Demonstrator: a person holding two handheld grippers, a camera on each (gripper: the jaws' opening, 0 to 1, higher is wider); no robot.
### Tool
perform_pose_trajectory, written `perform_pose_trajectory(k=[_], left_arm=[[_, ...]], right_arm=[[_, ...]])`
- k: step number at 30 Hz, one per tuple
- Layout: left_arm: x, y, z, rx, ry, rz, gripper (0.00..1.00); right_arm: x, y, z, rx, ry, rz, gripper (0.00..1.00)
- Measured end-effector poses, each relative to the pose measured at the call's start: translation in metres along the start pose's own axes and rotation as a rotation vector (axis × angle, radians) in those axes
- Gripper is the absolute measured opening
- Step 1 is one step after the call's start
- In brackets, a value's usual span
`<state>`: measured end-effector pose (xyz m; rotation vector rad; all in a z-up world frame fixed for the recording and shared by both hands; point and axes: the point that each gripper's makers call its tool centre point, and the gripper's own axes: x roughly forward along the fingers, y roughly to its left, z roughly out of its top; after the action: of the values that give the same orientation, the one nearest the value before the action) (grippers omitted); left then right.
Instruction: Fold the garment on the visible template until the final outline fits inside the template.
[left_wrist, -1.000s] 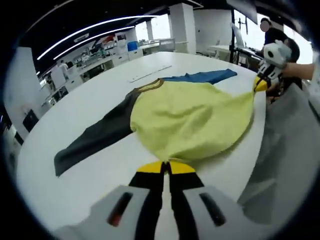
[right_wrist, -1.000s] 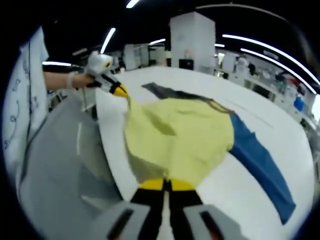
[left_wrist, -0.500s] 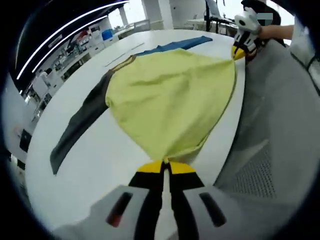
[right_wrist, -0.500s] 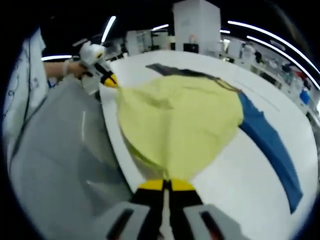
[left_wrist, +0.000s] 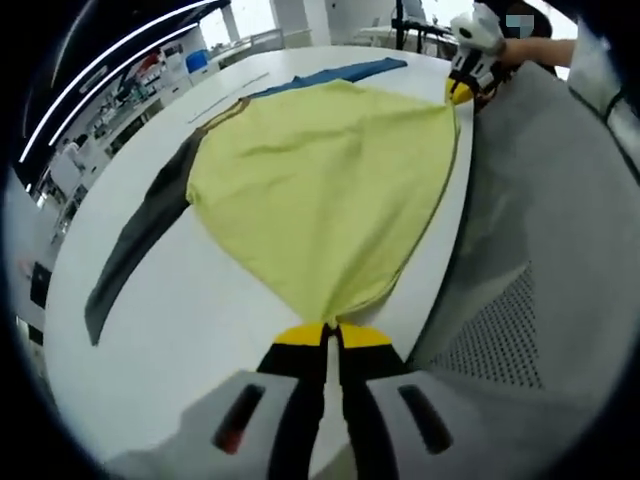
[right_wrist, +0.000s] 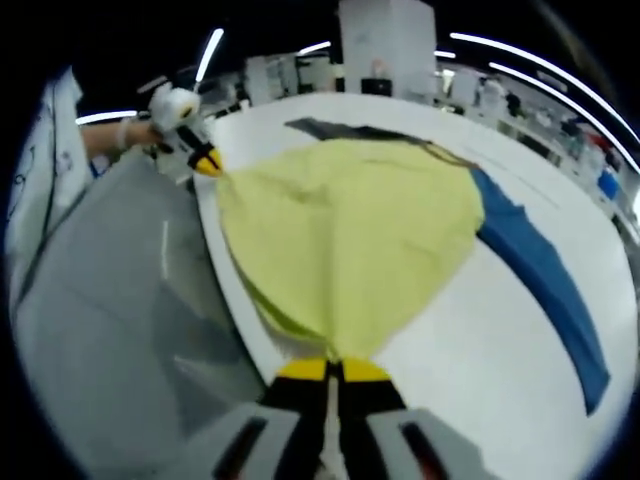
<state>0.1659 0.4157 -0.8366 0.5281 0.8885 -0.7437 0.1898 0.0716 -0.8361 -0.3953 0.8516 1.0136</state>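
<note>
So the garment (left_wrist: 320, 190) is lying spread out on the white table (left_wrist: 190, 330), yellow body hanging over the near edge, dark grey sleeve (left_wrist: 135, 255) and blue sleeve (right_wrist: 545, 285) stretching out flat on either side. The left gripper (left_wrist: 332, 335) is pinching one hem corner with its jaws pressed together, and the right gripper (right_wrist: 333, 368) is clamping the other hem corner the same way

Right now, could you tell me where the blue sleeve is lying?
The blue sleeve lies flat on the white table, stretching out from the yellow body on the right in the right gripper view, opposite the dark grey sleeve.
</note>
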Motion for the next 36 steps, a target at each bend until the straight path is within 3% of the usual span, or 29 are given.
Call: perform_pose_trajectory(k=[11, 14, 18, 23, 27, 29, 36], left_arm=[[0.003, 0.002, -0.006, -0.074, 0.000, -0.006, 0.02], [0.001, 0.004, -0.006, -0.094, -0.018, 0.007, 0.11], [-0.001, 0.016, -0.009, -0.096, -0.025, 0.057, 0.33], [-0.005, 0.028, 0.006, -0.201, -0.133, 0.059, 0.48], [-0.008, 0.041, 0.021, -0.267, -0.220, 0.051, 0.71], [-0.010, 0.046, 0.033, -0.299, -0.261, 0.042, 0.76], [-0.016, 0.070, 0.060, -0.358, -0.355, 0.040, 0.85]], right_arm=[[0.002, -0.001, -0.002, 0.016, 0.005, 0.000, 0.00], [0.001, -0.003, -0.004, 0.032, 0.007, 0.001, 0.07], [-0.004, -0.010, -0.003, 0.048, -0.010, -0.026, 0.24], [-0.007, -0.022, 0.002, 0.075, -0.047, -0.070, 0.48], [-0.009, -0.030, 0.006, 0.097, -0.063, -0.083, 0.63], [-0.009, -0.034, 0.011, 0.106, -0.081, -0.088, 0.71], [-0.011, -0.048, 0.018, 0.109, -0.101, -0.120, 0.81]])
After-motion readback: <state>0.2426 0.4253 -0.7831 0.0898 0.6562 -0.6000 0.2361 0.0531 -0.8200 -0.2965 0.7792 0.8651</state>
